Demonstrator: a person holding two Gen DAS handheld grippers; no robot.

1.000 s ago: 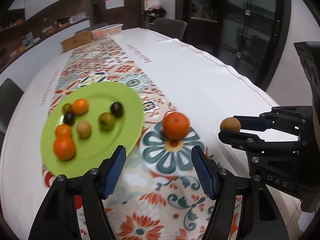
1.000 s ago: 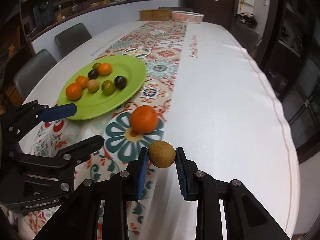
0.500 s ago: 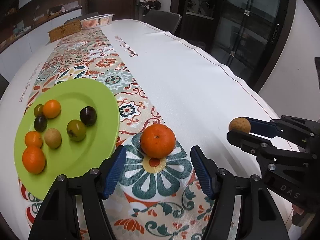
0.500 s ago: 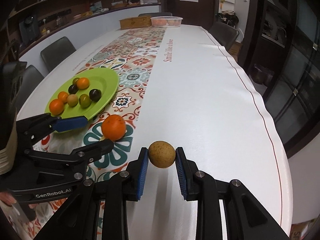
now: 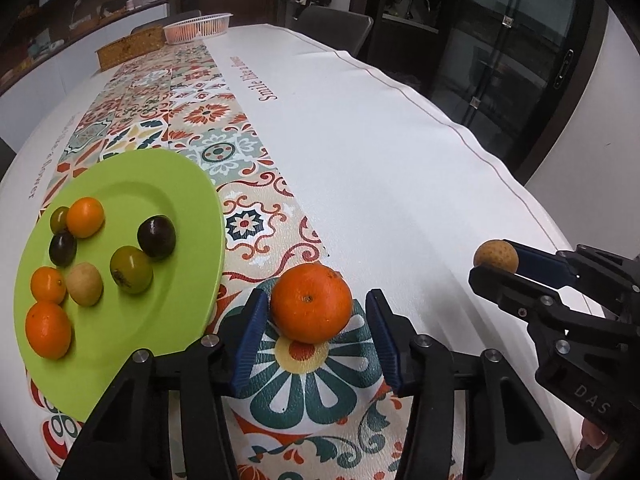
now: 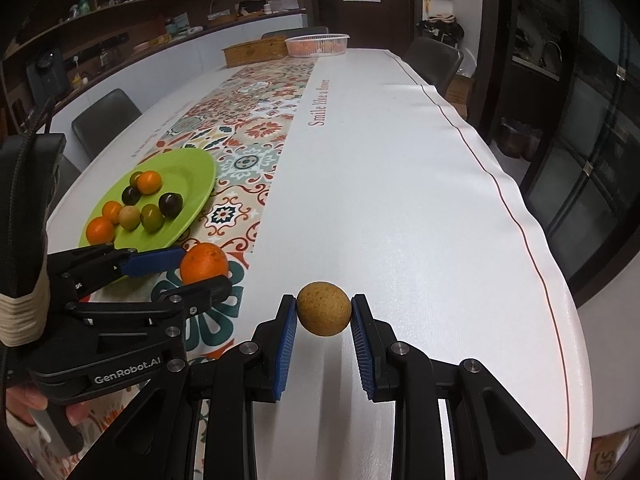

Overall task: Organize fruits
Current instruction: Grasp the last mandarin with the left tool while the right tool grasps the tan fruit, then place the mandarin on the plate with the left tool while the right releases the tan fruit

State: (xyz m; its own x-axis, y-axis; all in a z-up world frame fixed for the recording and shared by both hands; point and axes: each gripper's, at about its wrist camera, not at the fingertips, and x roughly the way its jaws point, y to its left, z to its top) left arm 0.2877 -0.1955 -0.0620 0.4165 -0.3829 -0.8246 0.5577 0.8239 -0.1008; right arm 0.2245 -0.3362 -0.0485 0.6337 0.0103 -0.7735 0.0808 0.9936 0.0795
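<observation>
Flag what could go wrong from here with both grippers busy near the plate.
1. The left gripper straddles the large orange with gaps on both sides; closing unevenly could roll it away.
2. The green plate edge sits beside the left jaw and might get nudged.
3. The right gripper pinches the round brown fruit only at its sides; it could slip out.

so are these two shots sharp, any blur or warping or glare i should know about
Left wrist view: sharp on the orange and green plate; the fisheye bends the table edge and blacks out the corners. Right wrist view: the brown fruit is crisp, with a soft shadow below; a mild sheen lies on the white cloth, and the far shelves are dim.
</observation>
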